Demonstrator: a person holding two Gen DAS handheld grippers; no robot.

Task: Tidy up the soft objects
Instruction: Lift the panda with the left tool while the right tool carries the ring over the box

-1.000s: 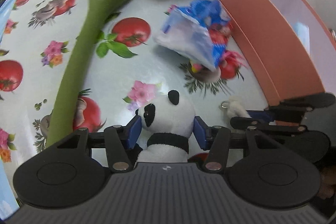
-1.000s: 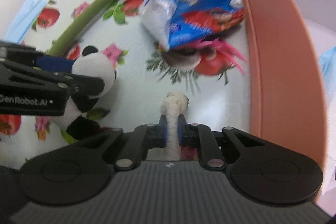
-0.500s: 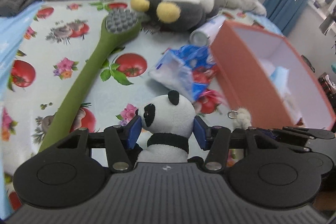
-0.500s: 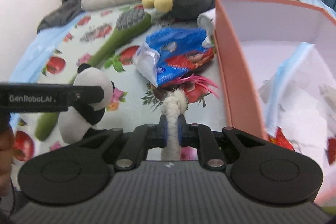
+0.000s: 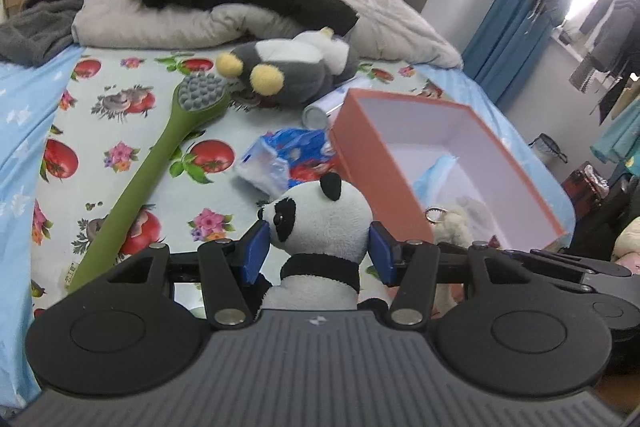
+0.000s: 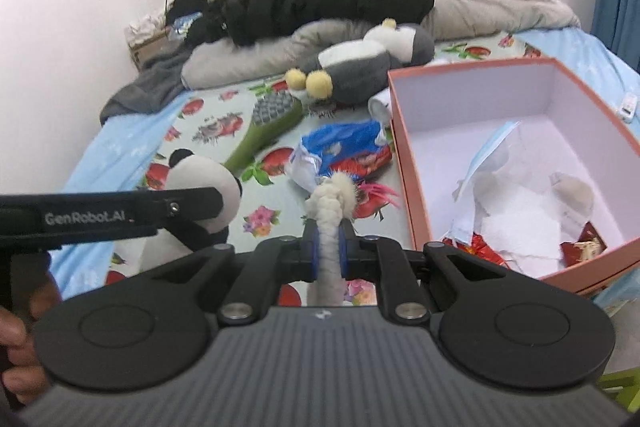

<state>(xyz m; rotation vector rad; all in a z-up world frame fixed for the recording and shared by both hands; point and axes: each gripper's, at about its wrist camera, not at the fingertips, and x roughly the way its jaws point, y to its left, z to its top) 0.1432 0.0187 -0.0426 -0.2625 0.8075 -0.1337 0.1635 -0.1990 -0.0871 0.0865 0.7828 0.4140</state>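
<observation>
Left gripper [image 5: 316, 253] clamped our black-and-white plush panda [image 5: 320, 223] by its head; right gripper [image 6: 325, 251] pinched a cream plush keychain [image 6: 330, 223].
Both seemed light and squashy; we judged these grips secure beside the orange cardboard box [image 6: 404, 163].

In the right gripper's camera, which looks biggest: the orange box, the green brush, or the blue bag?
Largest to smallest:
1. Orange box
2. Green brush and blue bag look about alike, and the brush lies farther back and partly hidden, so I won't rank them.

Black-and-white panda [image 5: 320, 223], orange box [image 5: 376, 183] — white inside — on tomato-and-flower-print sheet [image 5: 120, 131], green brush [image 5: 160, 163].
</observation>
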